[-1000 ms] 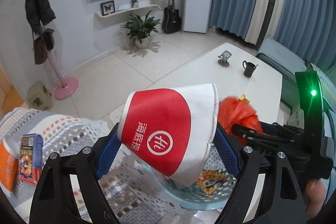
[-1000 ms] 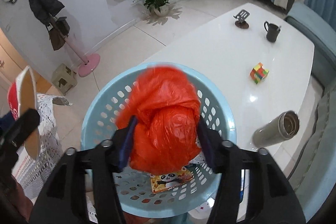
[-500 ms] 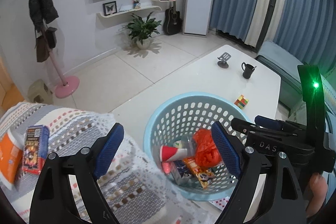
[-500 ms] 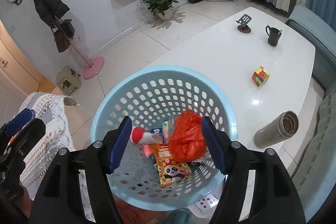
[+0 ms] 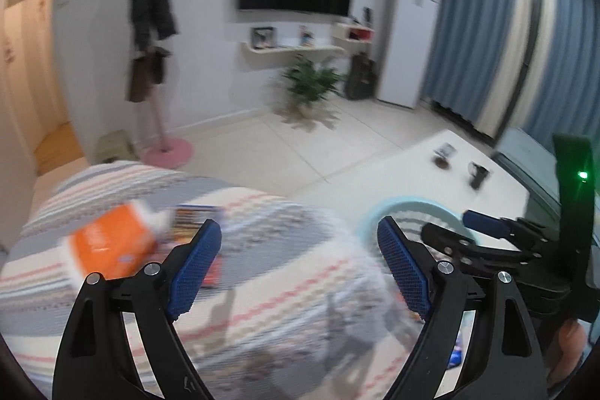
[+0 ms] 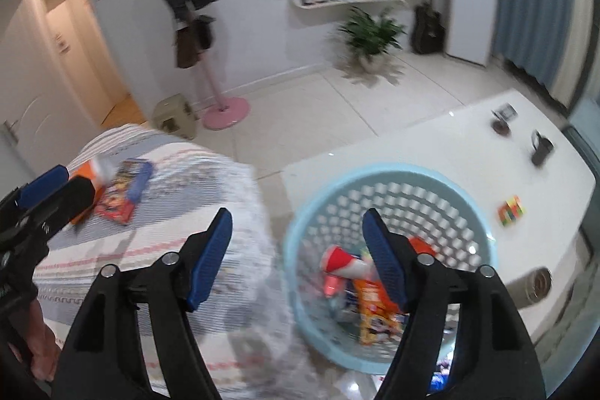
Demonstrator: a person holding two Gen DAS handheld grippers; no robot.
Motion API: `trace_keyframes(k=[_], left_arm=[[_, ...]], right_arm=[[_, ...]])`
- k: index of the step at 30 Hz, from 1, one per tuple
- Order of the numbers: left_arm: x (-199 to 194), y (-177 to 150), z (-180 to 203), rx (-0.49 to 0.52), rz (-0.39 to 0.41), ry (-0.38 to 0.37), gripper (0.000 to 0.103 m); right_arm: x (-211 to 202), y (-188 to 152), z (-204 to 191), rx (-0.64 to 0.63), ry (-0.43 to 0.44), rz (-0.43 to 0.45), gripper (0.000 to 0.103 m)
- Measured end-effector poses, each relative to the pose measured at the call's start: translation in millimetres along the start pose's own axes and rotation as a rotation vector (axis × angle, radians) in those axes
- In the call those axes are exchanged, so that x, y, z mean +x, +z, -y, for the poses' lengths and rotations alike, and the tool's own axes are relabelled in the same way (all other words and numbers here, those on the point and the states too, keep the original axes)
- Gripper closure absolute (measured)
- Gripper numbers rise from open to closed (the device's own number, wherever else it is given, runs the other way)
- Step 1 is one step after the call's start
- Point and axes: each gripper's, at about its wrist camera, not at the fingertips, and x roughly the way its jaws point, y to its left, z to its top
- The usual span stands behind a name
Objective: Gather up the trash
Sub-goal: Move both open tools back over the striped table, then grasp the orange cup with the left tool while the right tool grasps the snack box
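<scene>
A light blue basket (image 6: 393, 182) stands on the white table and holds a red-and-white paper cup (image 6: 343, 263), an orange bag and snack wrappers (image 6: 373, 306). Its rim shows in the left wrist view (image 5: 408, 203). An orange pack (image 5: 108, 248) and a colourful snack box (image 5: 197, 212) lie on the striped cloth to the left; both also show in the right wrist view, the box (image 6: 125, 188) clearest. My left gripper (image 5: 298, 265) is open and empty above the cloth. My right gripper (image 6: 298, 255) is open and empty at the basket's left rim.
A white table (image 6: 431, 145) carries a black mug (image 6: 542, 149), a colour cube (image 6: 510, 210), a small stand (image 6: 502, 119) and a metal flask (image 6: 538, 283). A striped cloth (image 5: 262, 272) covers the surface on the left. A coat stand (image 6: 221, 100) and a plant (image 6: 373, 36) stand on the floor beyond.
Both grippers opened and dropped the paper cup and the orange bag into the basket. Both have since swung left and up, toward the striped cloth. The views are blurred from motion.
</scene>
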Motion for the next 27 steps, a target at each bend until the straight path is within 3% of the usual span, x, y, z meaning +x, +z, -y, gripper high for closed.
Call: trace_keyframes(k=[8,11,17,24,27], left_arm=[[-24.8,-18.9,-103.4,-0.176,-0.004,0.147,0.020],[-24.5,-29.7,-133.8,-0.222,-0.040,0.142,0.020],[4.6,-46.9,-154.1,-0.155,-0.165,0.197,0.020],[21.2,-54.3,-165.4,-0.125,-0.212,0.214,0.021],[22.6,-57.4,-177.8,-0.137,-0.235,0.233,0.024]], right_arm=[[25.8,1.9,-89.6,-0.108,0.106,-0.045,0.034],[41.5,3.3,-116.0,-0.120,0.147,-0.086,0.033],[80.3,4.0,-160.1,-0.086,0.247,-0.215,0.033],[102.7,9.8,-186.1,-0.074,0.233,-0.246,0.027],[113.9,9.0,-195.4,-0.051,0.240,-0.270,0.015]])
